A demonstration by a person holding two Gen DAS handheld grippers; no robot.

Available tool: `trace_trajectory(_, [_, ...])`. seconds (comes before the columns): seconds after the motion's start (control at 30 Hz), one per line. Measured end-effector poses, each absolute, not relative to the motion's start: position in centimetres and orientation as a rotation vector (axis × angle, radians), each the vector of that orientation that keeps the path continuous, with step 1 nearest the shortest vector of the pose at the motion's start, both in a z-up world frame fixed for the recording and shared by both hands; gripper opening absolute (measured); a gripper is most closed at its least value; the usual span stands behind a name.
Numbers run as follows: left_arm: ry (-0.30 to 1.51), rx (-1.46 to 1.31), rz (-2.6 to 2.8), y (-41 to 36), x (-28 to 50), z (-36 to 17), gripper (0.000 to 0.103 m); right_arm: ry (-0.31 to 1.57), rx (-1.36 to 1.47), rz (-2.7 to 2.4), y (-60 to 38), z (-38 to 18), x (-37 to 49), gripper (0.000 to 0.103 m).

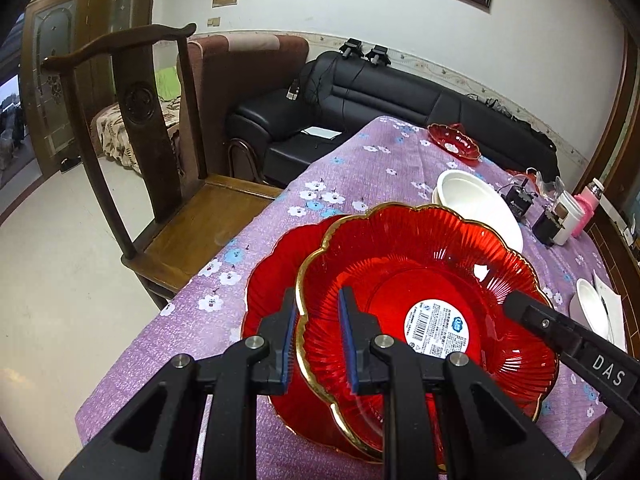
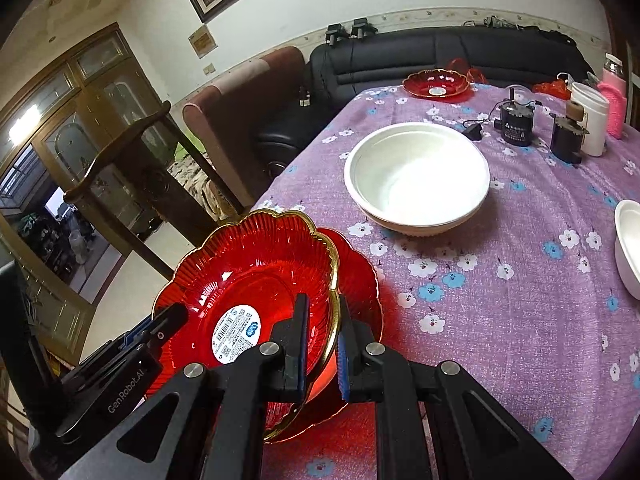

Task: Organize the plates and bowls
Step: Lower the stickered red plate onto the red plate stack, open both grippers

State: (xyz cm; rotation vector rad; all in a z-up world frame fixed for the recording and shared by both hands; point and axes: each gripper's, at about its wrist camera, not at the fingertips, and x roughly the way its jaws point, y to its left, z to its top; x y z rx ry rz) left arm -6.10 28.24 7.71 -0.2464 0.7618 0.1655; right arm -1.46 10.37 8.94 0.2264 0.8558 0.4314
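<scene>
Right wrist view: both hand-held grippers [image 2: 322, 344] [image 1: 318, 340] clamp a red plate [image 2: 248, 280] over the purple floral tablecloth [image 2: 500, 280] (black sofa [image 2: 440, 52] behind).

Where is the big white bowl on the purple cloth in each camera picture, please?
Left wrist view: the big white bowl is right of centre, just behind the held red plate.
Right wrist view: the big white bowl is above centre, right of the held red plate.
Shared landmark: the small red dish at the table's far end.
</scene>
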Motion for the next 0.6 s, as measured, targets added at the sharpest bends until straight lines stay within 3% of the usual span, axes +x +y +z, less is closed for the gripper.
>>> trace_trajectory(0.6, [0.802, -0.21, 0.211, 27.7, -4.3, 6.3, 0.022, 0.911, 0.2, 0.391, 11.2, 6.7, -0.1, 0.014])
